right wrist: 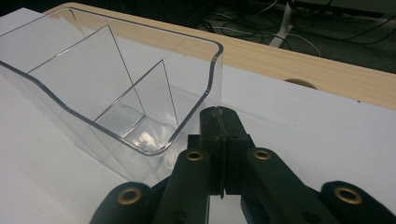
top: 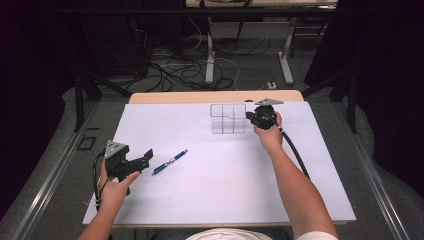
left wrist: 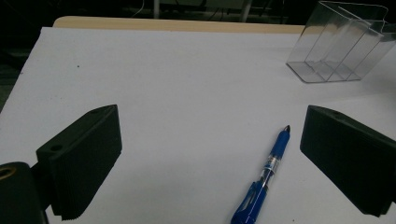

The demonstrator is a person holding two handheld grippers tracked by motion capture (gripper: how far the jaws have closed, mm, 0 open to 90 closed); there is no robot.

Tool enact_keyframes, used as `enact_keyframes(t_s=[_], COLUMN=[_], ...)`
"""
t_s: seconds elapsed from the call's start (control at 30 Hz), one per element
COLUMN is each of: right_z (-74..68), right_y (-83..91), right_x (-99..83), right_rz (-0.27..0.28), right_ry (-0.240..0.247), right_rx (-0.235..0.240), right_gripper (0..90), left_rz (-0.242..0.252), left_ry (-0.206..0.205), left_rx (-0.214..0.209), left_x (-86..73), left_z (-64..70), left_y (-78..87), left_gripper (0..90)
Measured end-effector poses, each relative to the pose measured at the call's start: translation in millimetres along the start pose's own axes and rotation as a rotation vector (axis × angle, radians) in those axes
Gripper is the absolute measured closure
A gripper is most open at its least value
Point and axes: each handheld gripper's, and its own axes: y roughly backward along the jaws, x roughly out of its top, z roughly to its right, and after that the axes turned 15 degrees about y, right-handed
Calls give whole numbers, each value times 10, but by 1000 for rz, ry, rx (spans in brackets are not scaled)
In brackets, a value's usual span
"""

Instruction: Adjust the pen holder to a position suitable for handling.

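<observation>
Lying flat on the white table (top: 220,190), the blue pen (top: 169,162) sits left of centre, just beside the left gripper (top: 141,161) and well apart from the clear organizer (top: 228,119) near the far edge. In the high view its long axis runs on a diagonal — the lower end toward the person's left, the upper end toward the far right, roughly in the direction of the organizer. The left gripper view shows which end is which: the dark tip of the pen (left wrist: 263,181) points away from the camera, up toward the clear organizer (left wrist: 337,43), while the thicker clip end lies nearest the bottom edge.

The left gripper (left wrist: 210,158) has its jaws spread wide, one at either side of that view, with the pen on the table between them but nearer the right-hand jaw; nothing is gripped.

The right gripper (top: 256,118) is held at the right side of the organizer. Its jaws are pressed together — pad against pad, empty — and the right gripper (right wrist: 224,126) sits just beside the curved corner of the clear organizer (right wrist: 84,79), whose inner dividers stand upright.
</observation>
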Motion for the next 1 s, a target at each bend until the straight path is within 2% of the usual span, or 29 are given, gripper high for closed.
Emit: enact_keyframes(t_s=[0.37,0.77,1.0], right_z=[-140,-311,-332], right_y=[-90,-215,-243], right_x=[12,107,134], right_rz=[30,33,27], right_ry=[-14,-15,-8], right_rx=[13,15,23], right_gripper=[900,900,900], left_rz=[-1,-3,0], left_ry=[5,8,11], left_rx=[-1,0,1], left_x=[-2,1,4], left_z=[-1,-8,-17], left_y=[0,3,2], left_gripper=[55,59,61])
